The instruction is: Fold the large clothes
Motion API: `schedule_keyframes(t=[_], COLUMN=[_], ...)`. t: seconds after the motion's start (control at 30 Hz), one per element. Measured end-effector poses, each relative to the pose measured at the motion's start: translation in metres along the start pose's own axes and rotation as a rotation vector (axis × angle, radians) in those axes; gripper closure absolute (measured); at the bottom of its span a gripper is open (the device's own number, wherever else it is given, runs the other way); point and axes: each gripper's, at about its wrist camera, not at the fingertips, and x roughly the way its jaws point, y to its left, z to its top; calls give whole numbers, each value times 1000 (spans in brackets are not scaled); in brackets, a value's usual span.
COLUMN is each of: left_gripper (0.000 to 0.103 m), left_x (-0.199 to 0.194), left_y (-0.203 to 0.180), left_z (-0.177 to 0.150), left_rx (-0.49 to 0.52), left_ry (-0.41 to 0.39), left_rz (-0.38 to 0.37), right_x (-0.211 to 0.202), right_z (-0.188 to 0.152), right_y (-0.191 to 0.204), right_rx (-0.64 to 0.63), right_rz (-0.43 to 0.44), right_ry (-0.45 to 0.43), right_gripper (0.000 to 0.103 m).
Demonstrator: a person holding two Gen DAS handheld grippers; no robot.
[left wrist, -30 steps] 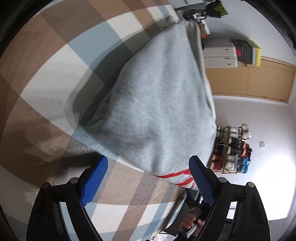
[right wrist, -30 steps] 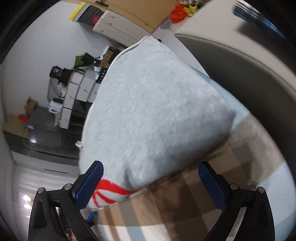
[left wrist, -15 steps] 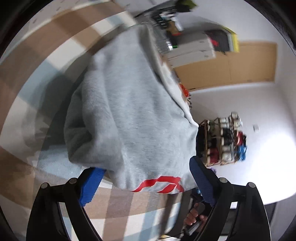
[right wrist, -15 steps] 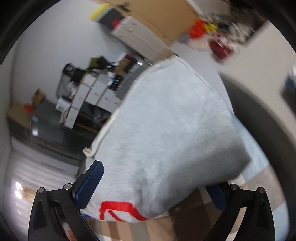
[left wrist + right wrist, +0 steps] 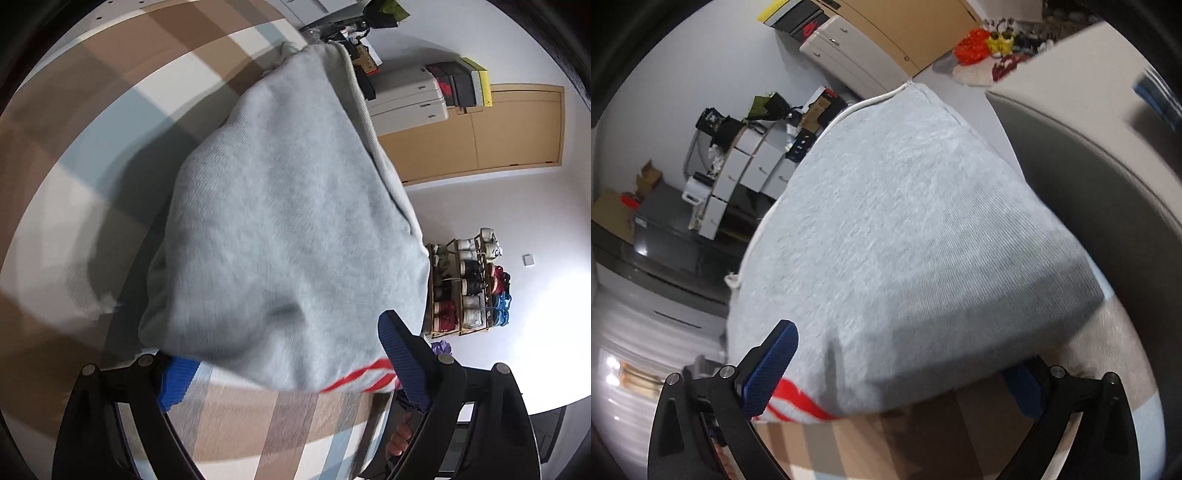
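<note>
A grey sweatshirt-like garment with a red print at its near edge lies folded on a checked brown, blue and white cloth. My left gripper is open, its blue fingers on either side of the garment's near edge, which overlaps the left finger. In the right wrist view the same garment fills the middle. My right gripper is open too, its jaws straddling the near edge with the red print; the right finger is partly hidden under the fabric.
The checked cloth covers the surface under the garment. Beyond are a shoe rack, white drawer units, wooden cabinet doors, stacked white boxes and clutter, and a grey padded edge at right.
Both grippers have moved in on the garment's near edge, which now lies between the open fingers. The views swung and steadied. The jaws stay open.
</note>
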Motion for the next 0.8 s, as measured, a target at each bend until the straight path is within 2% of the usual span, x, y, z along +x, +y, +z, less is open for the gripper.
schedule_keyframes(t=[0.03, 0.1, 0.13, 0.17, 0.2, 0.23, 0.27, 0.33, 0.4, 0.5, 0.63, 0.8], left_gripper=[16, 16, 16, 29, 61, 78, 89, 92, 95, 96, 98, 98], left_x=[2, 2, 0, -3, -3, -3, -3, -7, -11, -17, -31, -37], left_y=[-1, 1, 3, 4, 5, 7, 10, 21, 24, 17, 11, 23], left_z=[1, 4, 3, 2, 0, -1, -2, -5, -10, -16, -22, -27], left_rx=[-2, -22, -27, -32, -36, -32, -30, -70, -89, -73, -48, -90], left_ry=[-3, -13, -13, -21, -30, -28, -26, -40, -61, -90, -122, -154], left_rz=[-5, -24, -26, -4, 40, 88, 101, 50, 39, 76, 101, 104], right_x=[3, 7, 6, 5, 4, 2, 1, -3, -6, -9, -10, -19], right_z=[-1, 0, 0, 0, 0, 1, 1, 1, -2, -5, -5, -13], right_y=[2, 8, 7, 5, 1, -4, -10, -14, -9, 0, 0, -3], right_rx=[-25, -74, -80, -74, -51, -20, 5, 16, -18, -41, -71, -111], right_rz=[-5, -64, -88, -106, -134, -135, -119, -98, -115, -135, -125, -105], right_ry=[2, -12, -28, -38, -55, -68, -78, -97, -126, -150, -102, -80], right_gripper=[1, 12, 20, 37, 49, 71, 82, 86, 88, 90, 91, 92])
